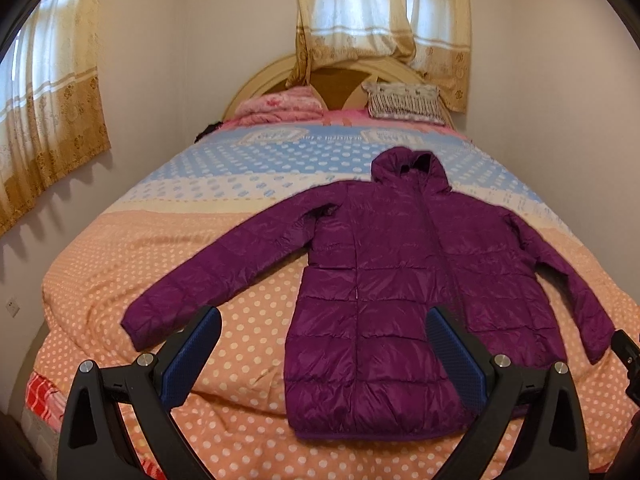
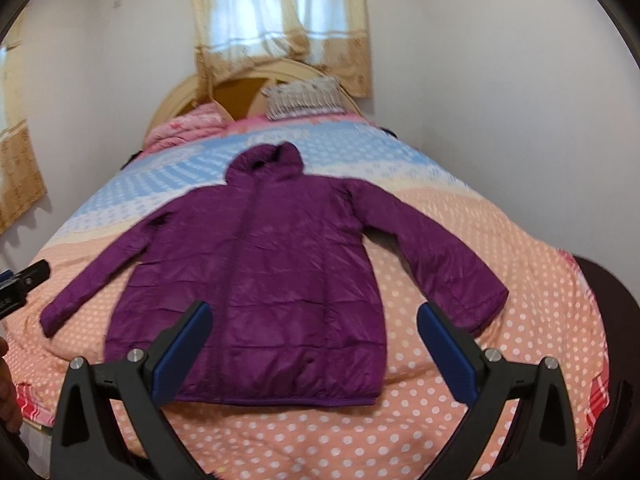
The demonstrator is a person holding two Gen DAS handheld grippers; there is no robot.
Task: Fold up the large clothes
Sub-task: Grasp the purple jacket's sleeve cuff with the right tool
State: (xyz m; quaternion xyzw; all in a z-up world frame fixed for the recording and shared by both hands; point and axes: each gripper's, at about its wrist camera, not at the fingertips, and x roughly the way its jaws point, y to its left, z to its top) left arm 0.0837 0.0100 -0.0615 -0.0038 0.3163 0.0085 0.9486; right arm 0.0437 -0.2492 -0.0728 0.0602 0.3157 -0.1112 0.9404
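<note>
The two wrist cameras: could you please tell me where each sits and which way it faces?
Left wrist: on the open left gripper, facing the headboard across the purple quilted hooded jacket; the right gripper's tip shows.
Right wrist: on the open right gripper, facing likewise; the left gripper's tip shows.
Shared: jacket, polka-dot bedspread.

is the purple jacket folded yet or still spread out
Spread out, not folded. The purple jacket lies flat on the bed, front up, both sleeves angled out from the body and the hood flat above the collar.
</note>
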